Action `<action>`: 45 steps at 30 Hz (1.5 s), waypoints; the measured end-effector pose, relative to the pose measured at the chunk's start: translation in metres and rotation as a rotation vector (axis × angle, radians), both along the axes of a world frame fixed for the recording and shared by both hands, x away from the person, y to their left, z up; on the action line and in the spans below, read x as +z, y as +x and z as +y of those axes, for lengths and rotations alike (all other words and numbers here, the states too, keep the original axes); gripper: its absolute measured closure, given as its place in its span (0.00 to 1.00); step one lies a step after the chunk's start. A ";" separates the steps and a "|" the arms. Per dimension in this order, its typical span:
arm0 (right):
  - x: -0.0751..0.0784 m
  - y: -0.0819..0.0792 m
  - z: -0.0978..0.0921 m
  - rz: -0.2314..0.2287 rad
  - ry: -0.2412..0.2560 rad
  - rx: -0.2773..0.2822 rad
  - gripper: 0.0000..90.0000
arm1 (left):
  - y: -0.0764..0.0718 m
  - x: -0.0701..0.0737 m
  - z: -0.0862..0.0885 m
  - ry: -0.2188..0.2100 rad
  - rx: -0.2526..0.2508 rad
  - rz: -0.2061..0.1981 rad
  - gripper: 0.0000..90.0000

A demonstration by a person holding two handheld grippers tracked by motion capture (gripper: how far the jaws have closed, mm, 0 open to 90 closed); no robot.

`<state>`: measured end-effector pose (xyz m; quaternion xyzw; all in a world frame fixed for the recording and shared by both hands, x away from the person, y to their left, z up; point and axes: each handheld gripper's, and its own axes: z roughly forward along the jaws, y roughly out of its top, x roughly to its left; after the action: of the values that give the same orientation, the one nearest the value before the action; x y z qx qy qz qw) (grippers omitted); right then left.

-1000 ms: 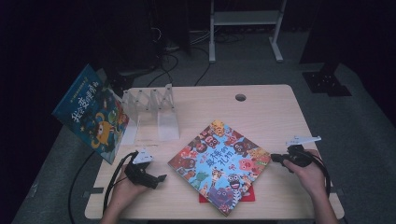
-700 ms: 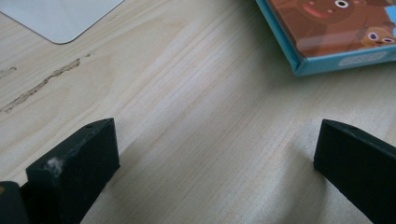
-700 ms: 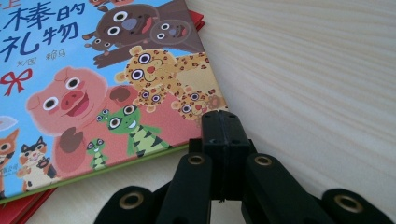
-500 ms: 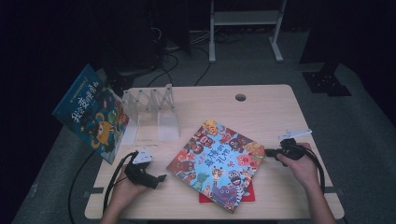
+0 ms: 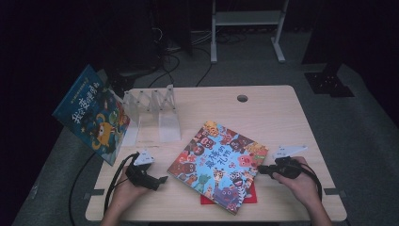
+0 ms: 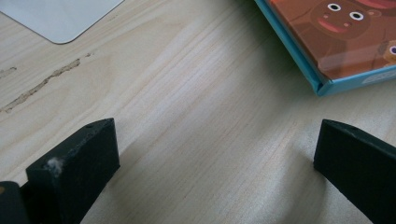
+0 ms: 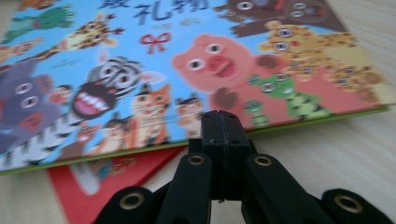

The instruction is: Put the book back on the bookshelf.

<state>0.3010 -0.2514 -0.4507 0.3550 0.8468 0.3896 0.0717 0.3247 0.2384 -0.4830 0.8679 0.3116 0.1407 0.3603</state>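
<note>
Risk first: right hand-held gripper (image 5: 260,170) has its jaws pressed together w/ nothing between them, tip at the animal book's (image 5: 217,165) near edge. If it pushes w/ closed jaws, the book may slide over the red book (image 5: 249,194) under it rather than lift. It might also drag the red one along or twist toward the tabletop's (image 5: 263,113) front edge. Left hand-held gripper (image 5: 162,179) sits low, jaws spread wide and holding nothing, just beside the animal book's left corner. If it comes in too low it could jam against the blue edge instead of getting under.

Animal book: flat, square-ish hardcover, glossy cover crowded w/ cartoon animals (pig, zebra, giraffe) on light blue. It lies skewed, near the tabletop's front-centre, covering most of the red book. Clear rack (image 5: 153,110) stands behind and left of the animal book. A blue book (image 5: 91,115) leans past the rack, at the tabletop's left edge.
</note>
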 end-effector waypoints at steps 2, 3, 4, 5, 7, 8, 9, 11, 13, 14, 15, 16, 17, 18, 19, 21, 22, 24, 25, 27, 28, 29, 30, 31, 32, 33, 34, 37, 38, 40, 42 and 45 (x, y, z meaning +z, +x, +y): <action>-0.002 -0.006 0.004 0.003 0.000 0.023 1.00 | 0.000 0.000 0.000 0.000 0.000 0.000 0.00; -0.003 -0.007 0.006 0.003 -0.004 0.029 1.00 | 0.000 0.000 0.000 0.000 0.000 0.000 0.00; -0.002 -0.008 0.007 -0.001 -0.003 0.033 1.00 | 0.000 0.000 0.000 0.000 0.000 0.000 0.00; -0.002 -0.008 0.007 0.001 0.002 0.036 1.00 | 0.000 0.000 0.000 0.000 0.000 0.001 0.00; -0.002 -0.008 0.008 0.006 0.005 0.036 1.00 | 0.000 0.000 0.000 0.000 0.000 0.000 0.00; -0.002 -0.007 0.008 0.005 0.007 0.038 1.00 | 0.000 0.000 0.000 0.000 0.000 0.000 0.00; -0.003 -0.007 0.009 0.004 0.009 0.040 1.00 | 0.000 0.000 0.000 0.000 0.001 0.001 0.00; -0.002 -0.005 0.014 0.000 0.006 0.049 1.00 | 0.000 0.000 0.000 -0.001 0.001 0.000 0.00; -0.002 -0.004 0.017 -0.001 0.001 0.060 1.00 | 0.000 0.000 0.000 -0.001 0.001 0.000 0.00; -0.002 -0.004 0.020 -0.003 -0.001 0.066 1.00 | 0.000 0.000 0.000 0.000 0.000 0.000 0.00; -0.001 -0.003 0.022 -0.002 -0.003 0.068 1.00 | 0.000 0.000 0.000 0.000 0.000 0.000 0.00; -0.001 -0.002 0.025 -0.006 -0.002 0.073 1.00 | 0.000 0.000 0.000 0.000 0.000 0.000 0.00; -0.001 -0.001 0.026 -0.005 -0.003 0.076 1.00 | 0.000 0.000 0.000 0.000 0.000 0.000 0.00; -0.001 0.000 0.028 -0.007 -0.004 0.078 1.00 | 0.000 0.000 0.000 -0.001 0.001 0.000 0.00; -0.001 0.000 0.030 -0.007 -0.005 0.079 1.00 | 0.000 0.000 0.000 -0.001 0.001 0.000 0.00; -0.001 0.002 0.032 -0.011 -0.009 0.084 1.00 | 0.000 0.000 0.001 0.003 -0.004 0.004 0.00; -0.001 0.003 0.033 -0.011 -0.009 0.085 1.00 | 0.000 0.001 0.001 0.001 -0.001 0.008 0.00; -0.001 0.003 0.035 -0.018 -0.011 0.090 1.00 | 0.002 0.003 0.004 -0.027 0.007 0.026 0.00; -0.001 0.002 0.034 -0.018 -0.009 0.089 1.00 | 0.003 0.007 0.006 -0.040 0.012 0.025 0.00; -0.001 0.002 0.033 -0.029 -0.004 0.084 1.00 | 0.004 0.013 0.008 -0.062 0.015 0.026 0.00; -0.001 0.002 0.033 -0.036 -0.003 0.081 1.00 | 0.006 0.018 0.008 -0.085 0.017 0.031 0.00; 0.000 0.002 0.032 -0.044 0.005 0.078 0.99 | 0.007 0.021 0.008 -0.091 0.014 0.035 0.00; 0.001 0.002 0.032 -0.043 0.007 0.078 0.99 | 0.010 0.026 0.007 -0.100 0.012 0.037 0.00; 0.001 0.003 0.032 -0.046 0.007 0.077 0.99 | 0.013 0.030 0.005 -0.107 0.009 0.040 0.00; 0.001 0.003 0.032 -0.048 0.006 0.075 0.97 | 0.017 0.034 0.003 -0.100 0.000 0.040 0.00; 0.001 0.004 0.032 -0.053 0.006 0.076 0.95 | 0.019 0.036 0.001 -0.103 -0.002 0.043 0.00; 0.001 0.004 0.033 -0.056 0.003 0.076 0.94 | 0.024 0.040 -0.002 -0.091 -0.008 0.047 0.00; 0.002 0.006 0.032 -0.077 0.000 0.051 0.87 | 0.035 0.044 -0.012 -0.086 -0.023 0.048 0.00; 0.003 0.008 0.030 -0.083 0.006 0.035 0.82 | 0.038 0.045 -0.014 -0.074 -0.029 0.047 0.00; 0.004 0.014 0.027 -0.096 0.017 0.003 0.73 | 0.046 0.046 -0.020 -0.077 -0.039 0.051 0.00; 0.005 0.023 0.024 -0.114 0.018 -0.027 0.62 | 0.051 0.047 -0.026 -0.077 -0.044 0.054 0.00; 0.006 0.041 0.023 -0.129 0.018 -0.073 0.48 | 0.056 0.046 -0.033 -0.094 -0.050 0.061 0.00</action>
<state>0.3417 -0.2285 -0.4443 0.3606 0.8233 0.4164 0.1372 0.3810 0.2053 -0.4370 0.8616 0.3067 0.0906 0.3943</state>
